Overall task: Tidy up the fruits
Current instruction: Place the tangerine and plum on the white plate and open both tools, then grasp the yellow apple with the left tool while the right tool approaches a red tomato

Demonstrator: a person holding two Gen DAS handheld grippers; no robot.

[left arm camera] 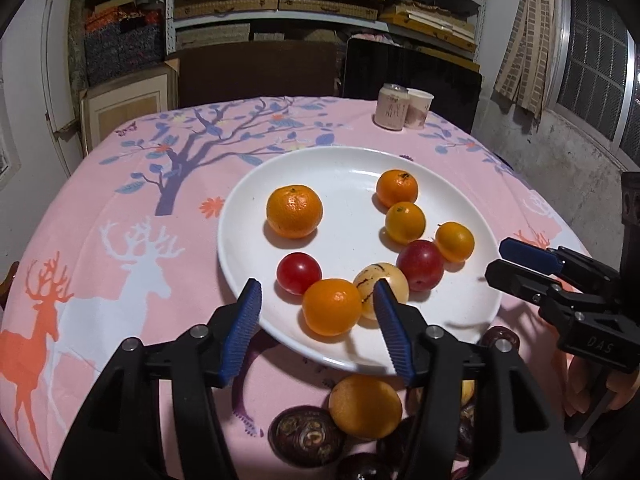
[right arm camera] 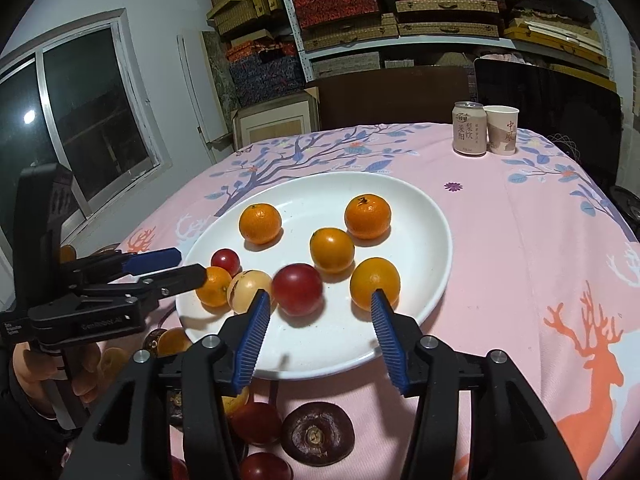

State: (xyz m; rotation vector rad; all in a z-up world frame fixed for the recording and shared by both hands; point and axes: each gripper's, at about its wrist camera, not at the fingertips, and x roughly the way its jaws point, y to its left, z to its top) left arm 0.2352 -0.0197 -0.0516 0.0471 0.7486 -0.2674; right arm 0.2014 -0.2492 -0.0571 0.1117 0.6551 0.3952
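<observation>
A white plate point(left arm camera: 348, 172) holds several fruits: oranges, a pale yellow fruit point(left arm camera: 394, 280), a red plum point(left arm camera: 420, 265) and a small red fruit point(left arm camera: 299, 273). My left gripper point(left arm camera: 318, 308) is open and empty, its fingers on either side of an orange point(left arm camera: 332, 306) at the plate's near edge. My right gripper point(right arm camera: 316, 312) is open and empty above the plate's point(right arm camera: 404, 192) near rim, behind the red plum point(right arm camera: 297, 289) and an orange point(right arm camera: 375, 283). Each gripper also shows in the other's view.
Loose fruits lie on the pink tablecloth below the plate: an orange point(left arm camera: 365, 406), dark brown round fruits point(left arm camera: 306, 436) point(right arm camera: 318, 433) and red plums point(right arm camera: 256, 424). A drink can point(right arm camera: 469, 129) and paper cup point(right arm camera: 502, 129) stand at the far right. Shelves behind.
</observation>
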